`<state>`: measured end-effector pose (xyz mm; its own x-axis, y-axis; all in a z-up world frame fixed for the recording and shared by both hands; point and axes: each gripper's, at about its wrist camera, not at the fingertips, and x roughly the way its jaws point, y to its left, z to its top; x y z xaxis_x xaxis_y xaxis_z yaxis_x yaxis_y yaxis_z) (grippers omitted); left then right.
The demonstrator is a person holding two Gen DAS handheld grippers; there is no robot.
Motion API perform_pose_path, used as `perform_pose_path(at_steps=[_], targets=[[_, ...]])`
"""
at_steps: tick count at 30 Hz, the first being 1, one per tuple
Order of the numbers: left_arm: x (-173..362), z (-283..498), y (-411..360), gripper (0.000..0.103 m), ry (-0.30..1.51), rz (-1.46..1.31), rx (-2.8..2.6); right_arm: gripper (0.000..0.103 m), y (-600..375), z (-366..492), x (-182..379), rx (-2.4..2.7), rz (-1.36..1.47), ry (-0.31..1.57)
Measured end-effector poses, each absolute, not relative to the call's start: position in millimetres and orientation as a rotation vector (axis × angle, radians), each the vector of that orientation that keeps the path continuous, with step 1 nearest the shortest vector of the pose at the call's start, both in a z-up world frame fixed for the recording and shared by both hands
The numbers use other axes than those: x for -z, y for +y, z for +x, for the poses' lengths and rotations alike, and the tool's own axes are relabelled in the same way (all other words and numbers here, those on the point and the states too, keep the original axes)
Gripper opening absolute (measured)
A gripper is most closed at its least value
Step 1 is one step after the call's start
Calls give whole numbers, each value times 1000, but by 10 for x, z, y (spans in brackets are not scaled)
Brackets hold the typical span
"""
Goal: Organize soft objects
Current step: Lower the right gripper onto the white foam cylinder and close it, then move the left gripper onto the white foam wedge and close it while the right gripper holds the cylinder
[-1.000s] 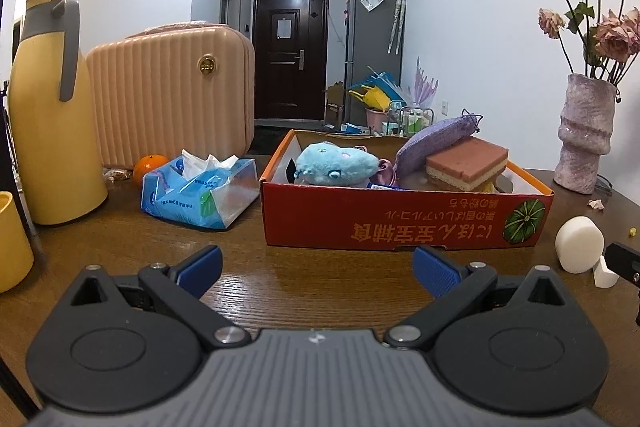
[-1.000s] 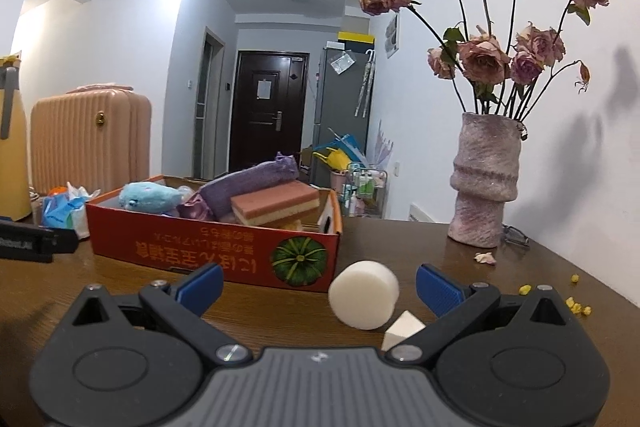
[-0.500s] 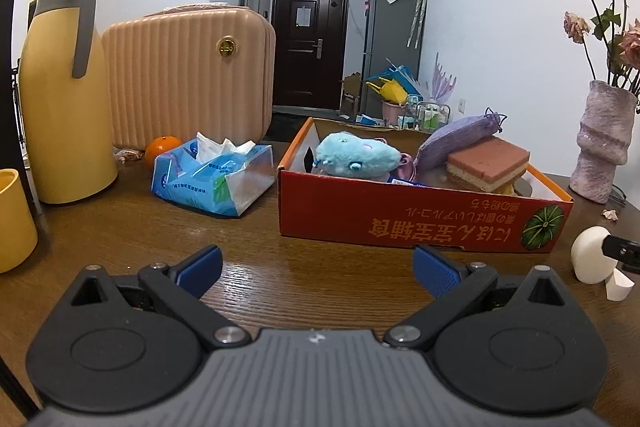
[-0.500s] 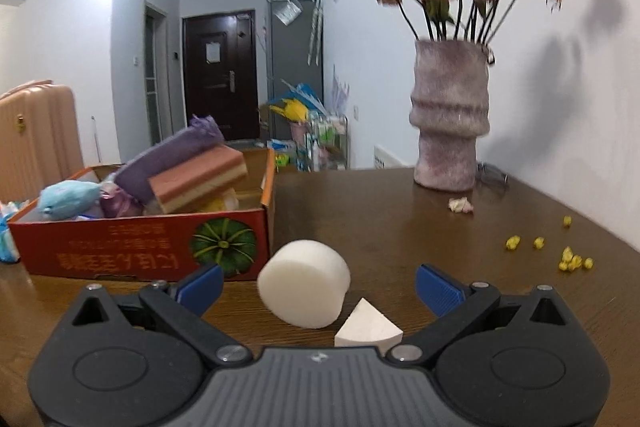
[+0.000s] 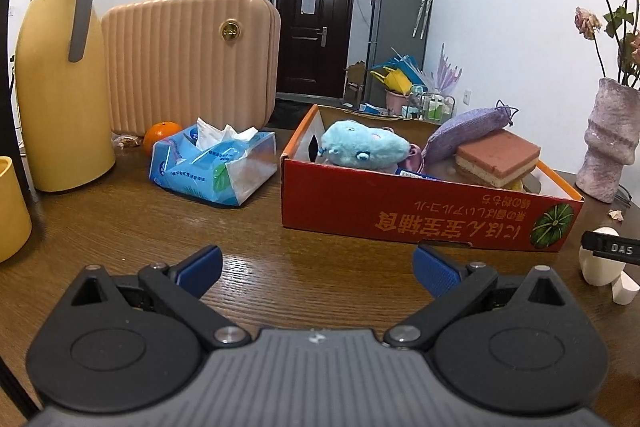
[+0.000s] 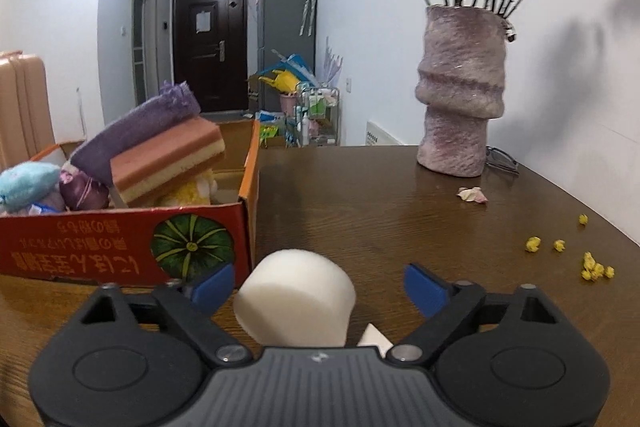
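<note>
A white foam cylinder (image 6: 296, 299) lies on the wooden table between the fingers of my right gripper (image 6: 316, 289), whose jaws are closing. The left pad is at the foam's side and the right pad still stands apart from it. A small white wedge (image 6: 374, 339) lies just behind the cylinder. The red cardboard box (image 6: 120, 247) to the left holds a blue plush (image 5: 360, 149), a purple pouch (image 5: 468, 131) and a pink layered sponge (image 5: 496, 155). My left gripper (image 5: 316, 267) is open over bare table in front of the box, holding nothing.
A yellow jug (image 5: 60, 75), a peach suitcase (image 5: 188, 59), an orange (image 5: 162, 137) and a tissue pack (image 5: 212, 167) stand left of the box. A yellow cup (image 5: 10, 207) is at the far left. A vase (image 6: 460, 87) of dried roses stands at the back right, with yellow crumbs (image 6: 592, 263) nearby.
My right gripper has moved forward and left until the foam cylinder sits between its fingers, and its jaws have narrowed. The left gripper has barely shifted and stays open.
</note>
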<state>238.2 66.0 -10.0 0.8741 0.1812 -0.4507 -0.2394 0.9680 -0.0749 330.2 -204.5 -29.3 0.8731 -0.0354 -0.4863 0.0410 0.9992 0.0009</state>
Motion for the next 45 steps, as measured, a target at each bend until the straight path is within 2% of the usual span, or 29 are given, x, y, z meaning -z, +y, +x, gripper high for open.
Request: perform_pose_path(at_steps=[2,3,7,28,45], targets=[[104,2386,661,103,463,-131,-218,70,-2019,3338,309,27,-3,520],[106,2389,662,103,466,-131,-217,60,-2008,3349,318,18,-8,526],[116,2396,668,103,474,-132,-218,53,-1973,3323,327,1,-34,522],[114,2397,673,103,478,-140,-211,51,-2047,2793,94,-64,-53,307],[172,2533,452,103,512,-139,-181,52,-2480,2602,22,-30,-17,268]])
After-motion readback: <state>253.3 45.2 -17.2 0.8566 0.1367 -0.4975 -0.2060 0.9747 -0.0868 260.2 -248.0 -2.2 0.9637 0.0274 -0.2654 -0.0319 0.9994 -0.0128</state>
